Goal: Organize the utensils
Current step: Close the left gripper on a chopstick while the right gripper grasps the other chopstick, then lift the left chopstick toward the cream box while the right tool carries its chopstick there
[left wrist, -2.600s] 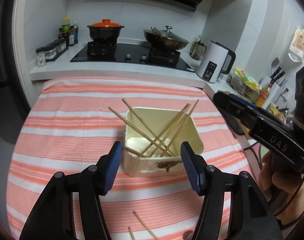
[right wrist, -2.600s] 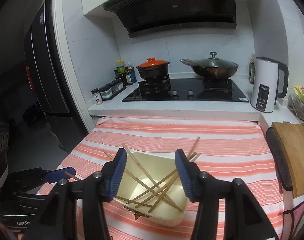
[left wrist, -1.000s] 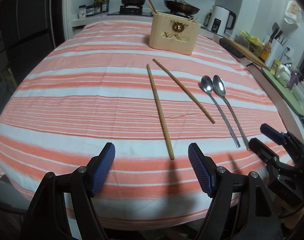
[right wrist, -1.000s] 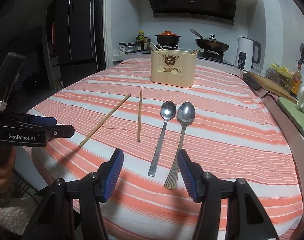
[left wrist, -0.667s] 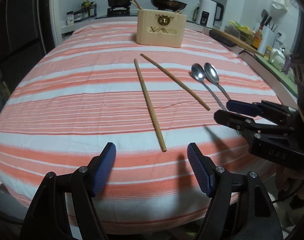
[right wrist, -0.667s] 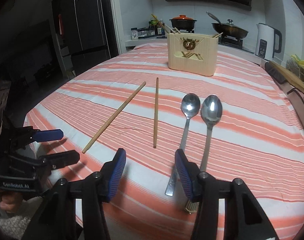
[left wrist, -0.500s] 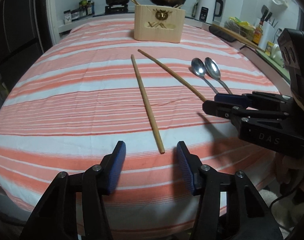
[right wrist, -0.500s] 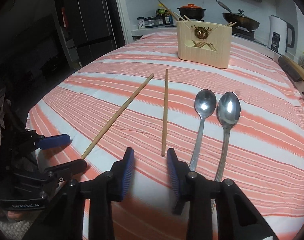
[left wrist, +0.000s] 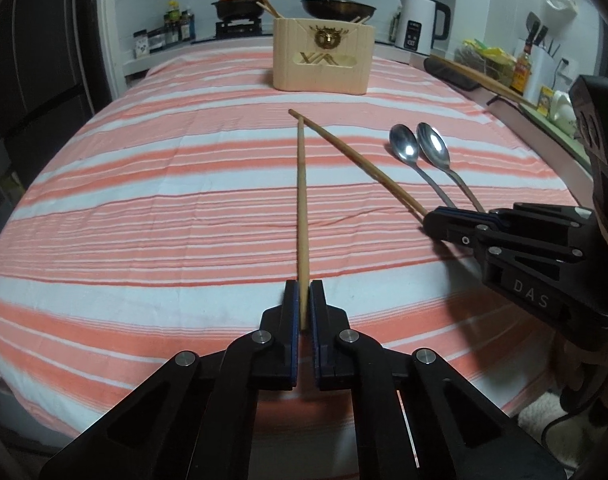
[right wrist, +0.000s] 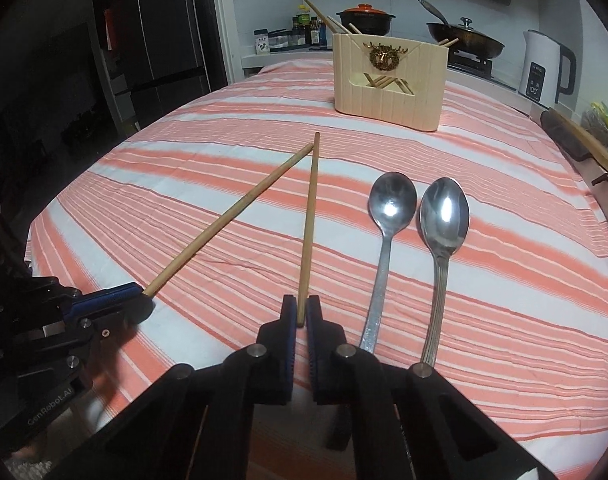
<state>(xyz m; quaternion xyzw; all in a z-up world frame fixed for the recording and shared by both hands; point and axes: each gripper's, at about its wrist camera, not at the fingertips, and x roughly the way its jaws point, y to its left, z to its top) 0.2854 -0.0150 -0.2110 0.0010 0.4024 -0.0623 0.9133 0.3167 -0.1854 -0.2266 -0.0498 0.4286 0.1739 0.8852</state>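
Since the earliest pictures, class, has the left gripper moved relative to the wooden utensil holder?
Yes. The left gripper has drawn back from the utensil holder, now far across the striped cloth, and its jaws have just closed on a chopstick.

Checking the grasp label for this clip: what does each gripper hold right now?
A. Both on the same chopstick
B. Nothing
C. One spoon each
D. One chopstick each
D: the left gripper is shut on one chopstick, the right gripper on the other chopstick; both spoons lie untouched on the cloth.

At lower centre of each wrist view, a chopstick's [left wrist: 301, 216] near end is hidden between blue pads [left wrist: 289, 320]; spoon handles [right wrist: 378, 292] are covered there too.
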